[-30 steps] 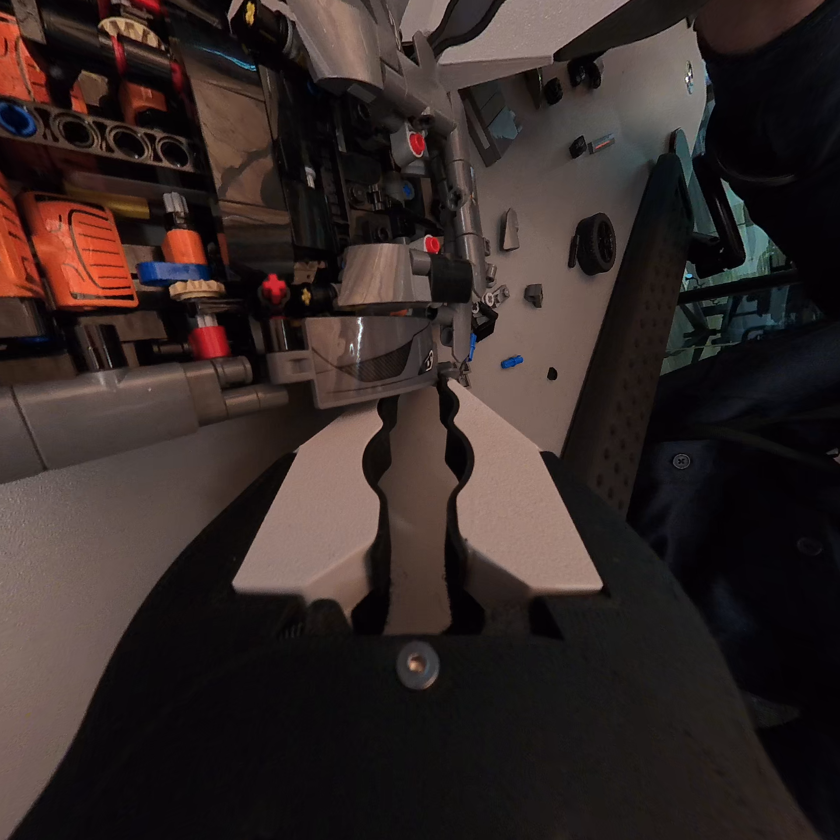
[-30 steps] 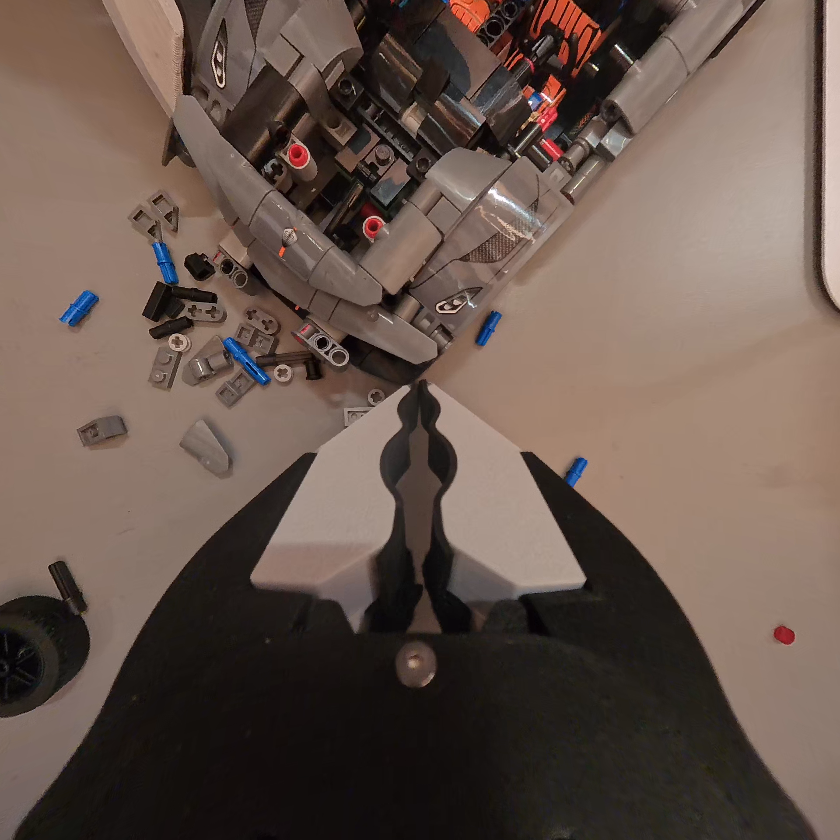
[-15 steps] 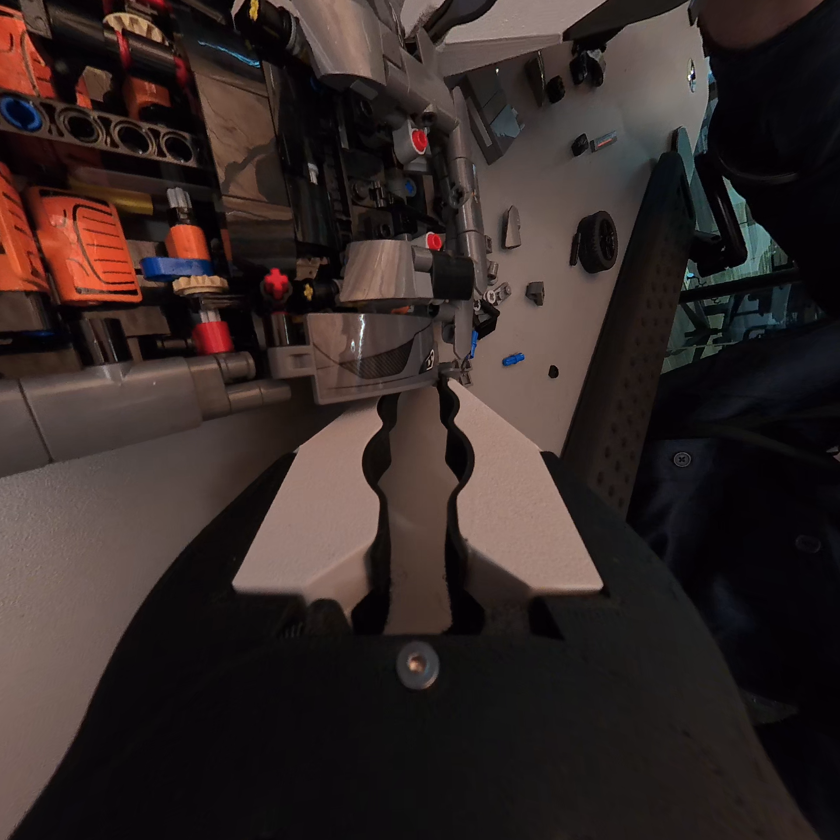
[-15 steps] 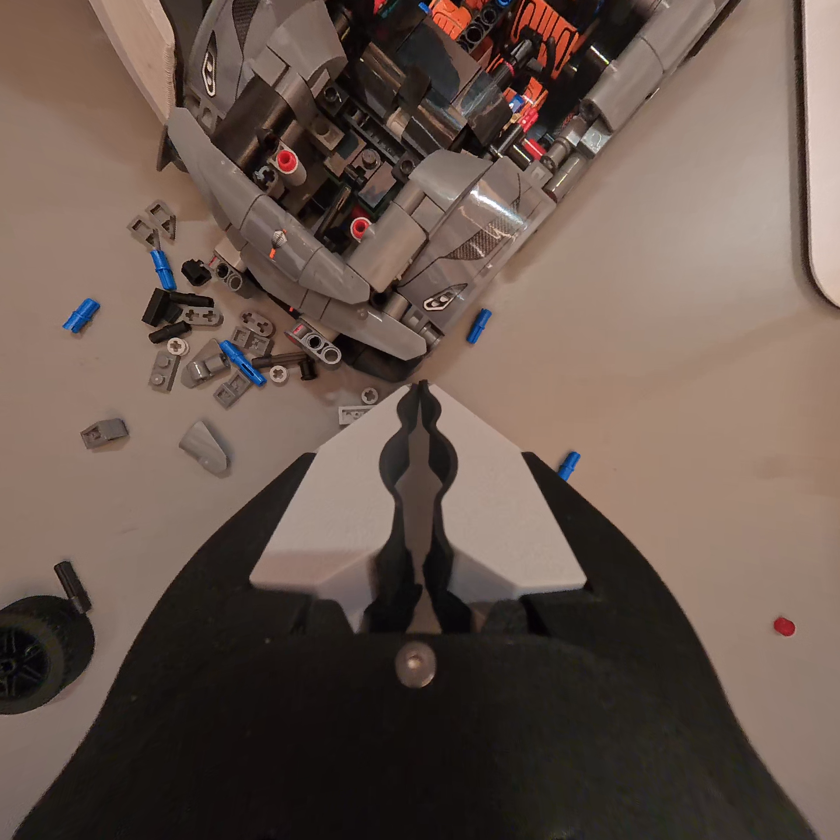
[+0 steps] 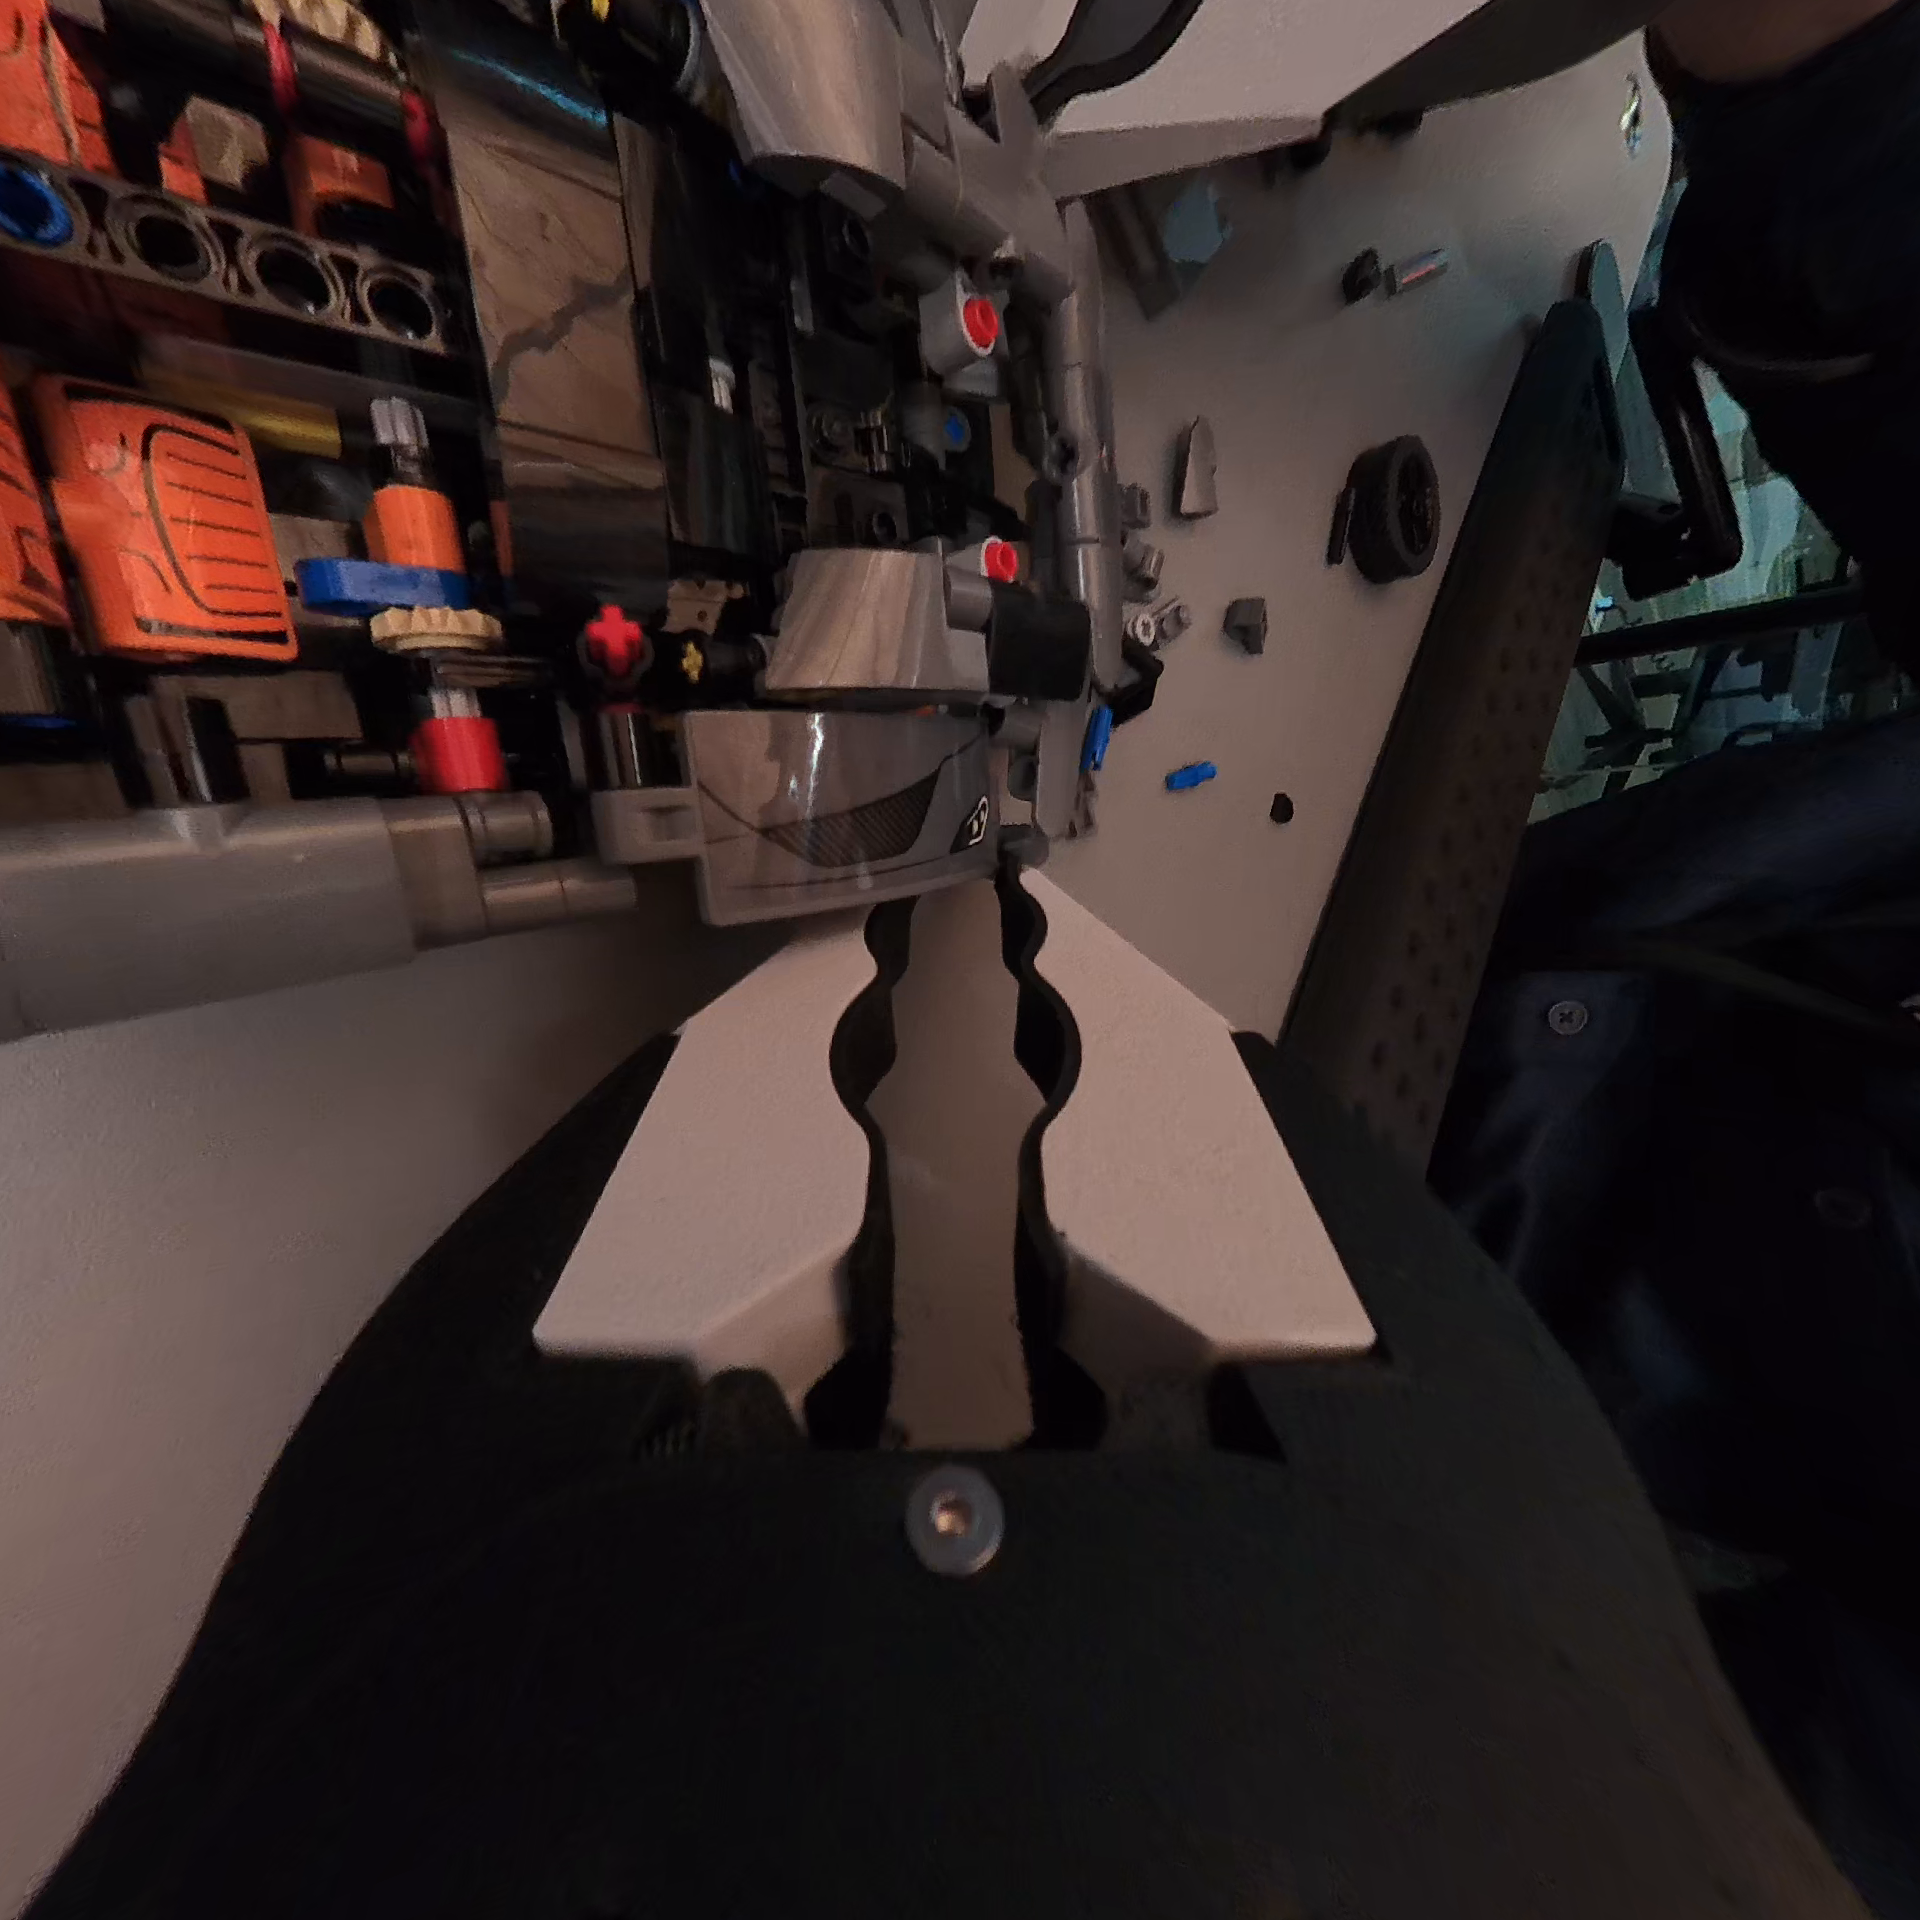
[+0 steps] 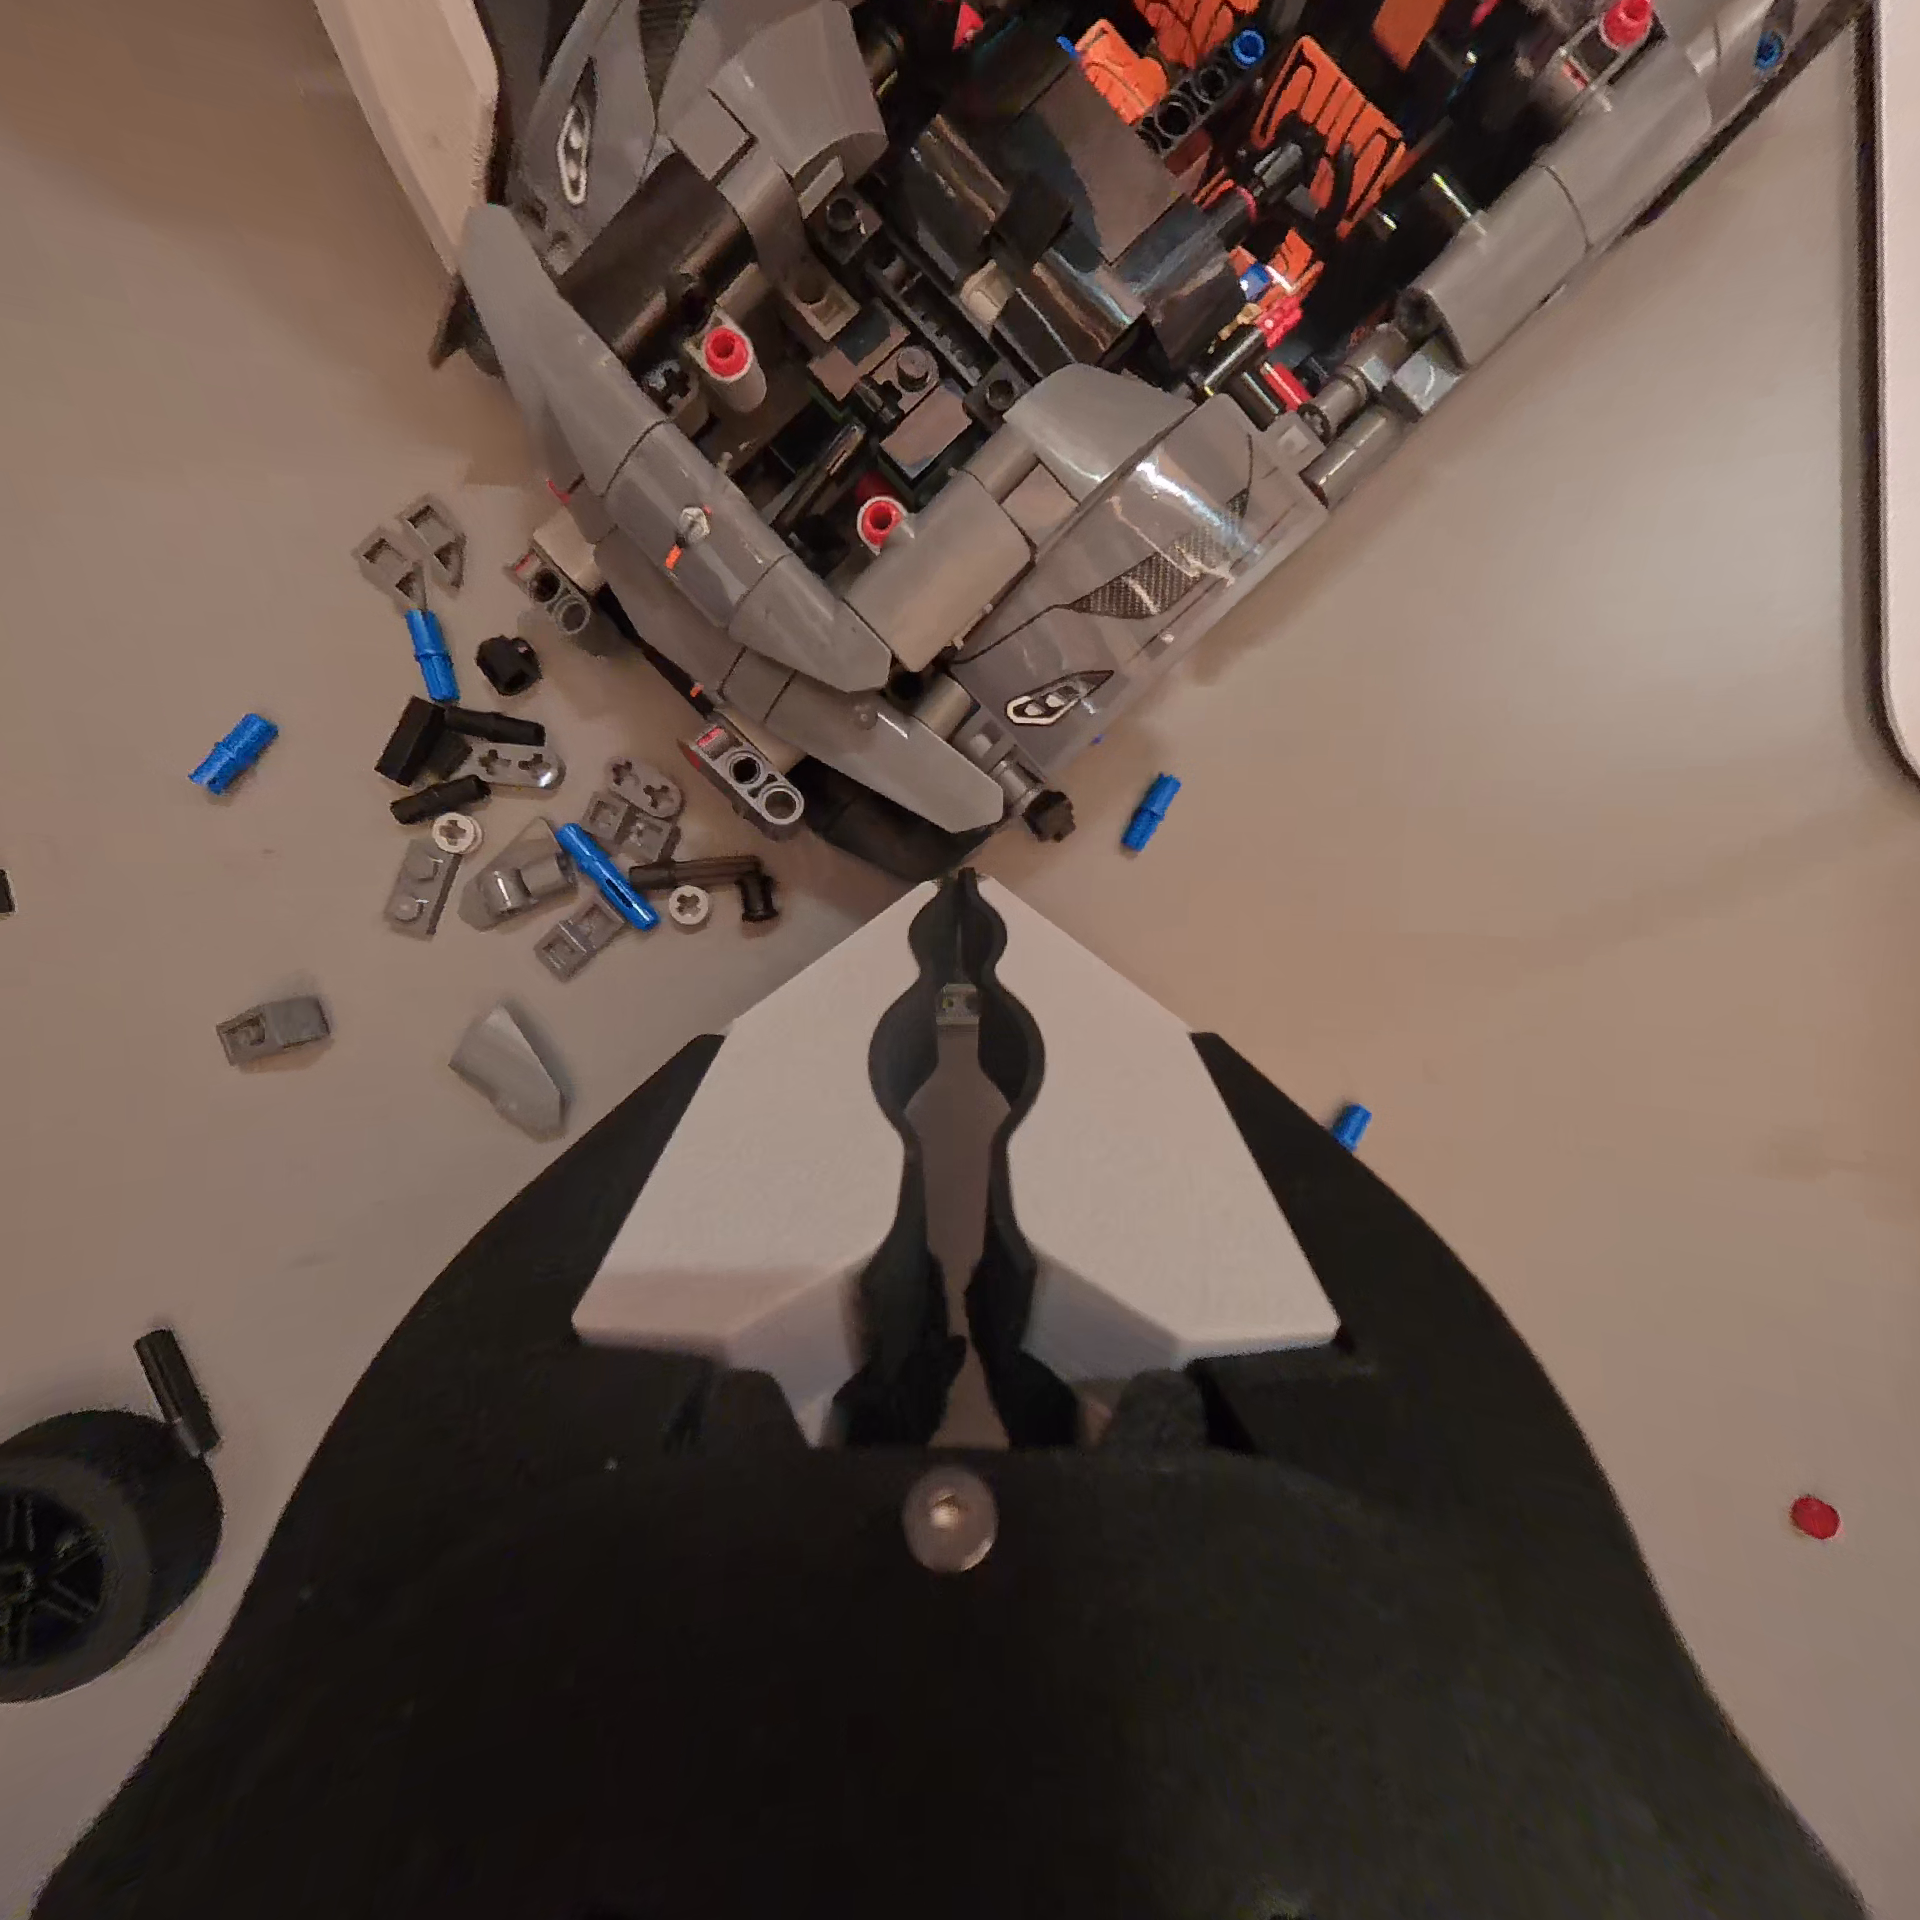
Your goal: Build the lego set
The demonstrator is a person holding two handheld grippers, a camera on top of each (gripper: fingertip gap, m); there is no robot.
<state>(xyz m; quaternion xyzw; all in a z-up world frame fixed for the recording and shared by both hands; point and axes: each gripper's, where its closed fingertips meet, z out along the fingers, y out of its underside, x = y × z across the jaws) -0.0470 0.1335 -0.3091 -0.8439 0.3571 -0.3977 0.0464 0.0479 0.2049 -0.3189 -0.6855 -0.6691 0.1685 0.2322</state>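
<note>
Grey-and-black plastic brick car model (image 6: pixel 935 436) with orange inner parts fills the frame's top, the left gripper (image 5: pixel 956 888) parted against its grey fender panel (image 5: pixel 842 821), the right gripper (image 6: pixel 958 883) closed near its nose, empty, loose small pieces (image 6: pixel 540 831) scattered at left.

left claw (image 5: pixel 954 883) | parted, tips against grey panel (image 5: pixel 831 821) | lego car (image 5: pixel 644 436)
</note>
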